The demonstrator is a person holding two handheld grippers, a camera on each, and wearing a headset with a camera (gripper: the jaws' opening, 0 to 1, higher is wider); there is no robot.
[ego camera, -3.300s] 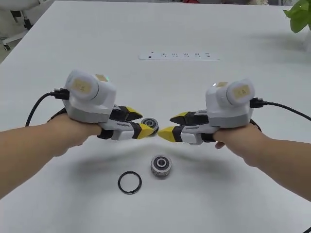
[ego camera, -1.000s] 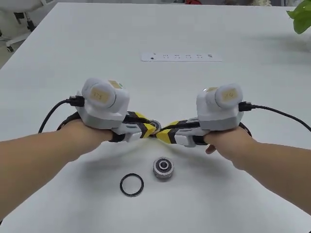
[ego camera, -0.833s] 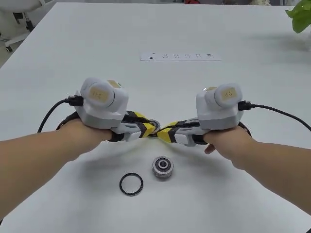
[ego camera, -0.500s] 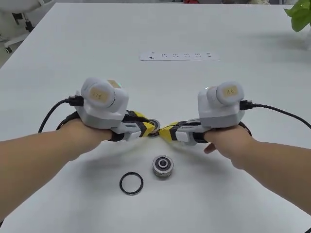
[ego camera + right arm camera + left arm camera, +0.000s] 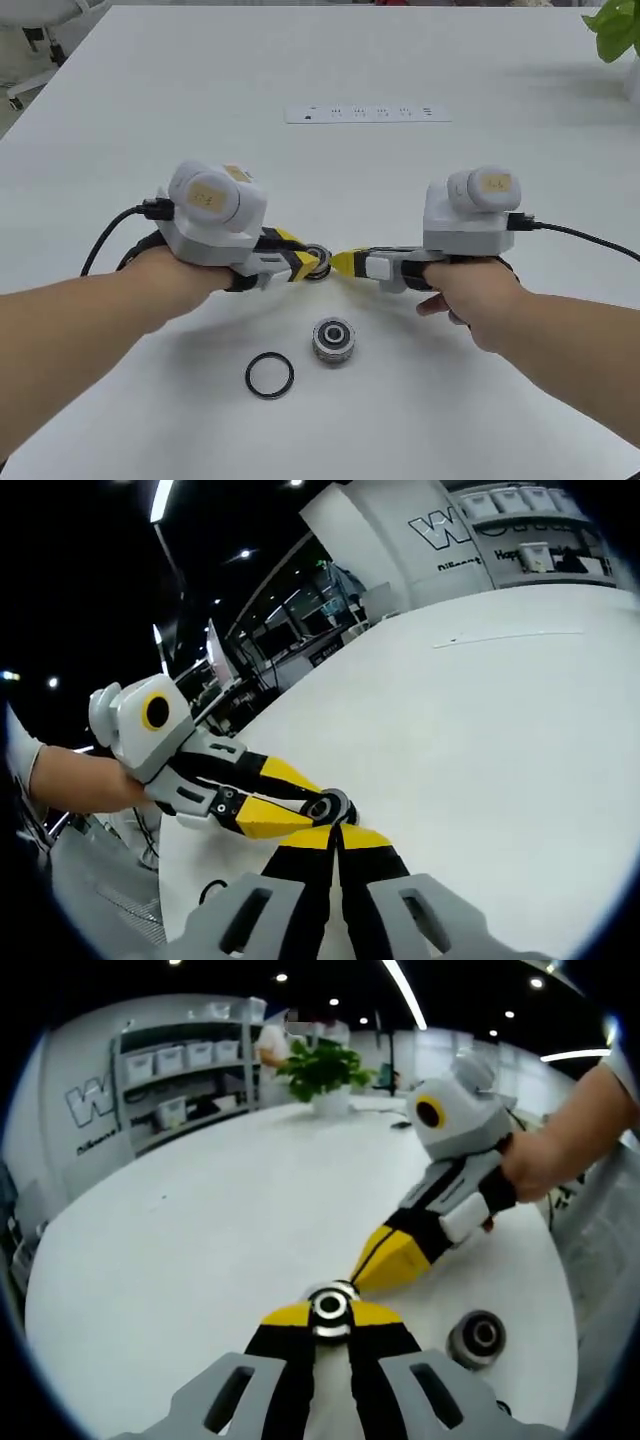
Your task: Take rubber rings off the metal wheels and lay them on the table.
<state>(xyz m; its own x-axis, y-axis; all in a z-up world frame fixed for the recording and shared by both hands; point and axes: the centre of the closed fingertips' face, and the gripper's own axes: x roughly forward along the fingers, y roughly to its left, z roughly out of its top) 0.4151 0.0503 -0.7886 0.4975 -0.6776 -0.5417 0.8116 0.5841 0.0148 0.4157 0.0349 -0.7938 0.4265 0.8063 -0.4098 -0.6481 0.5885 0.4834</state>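
Pinching a wheel (image 5: pixel 331 1305), fingers of the left gripper (image 5: pixel 306 265) could drop it (metal is slippery) if the right gripper (image 5: pixel 345 263), fingers closed beside it, tugs hard.

**One wheel (image 5: pixel 318 262) in the grip**

Your left gripper (image 5: pixel 308 266) clamps it; your right gripper (image 5: pixel 345 263), jaws together, meets it from the right. Nearer you, a second wheel (image 5: pixel 332 338) and a ring (image 5: pixel 269 375) lie on the table (image 5: pixel 450 410).
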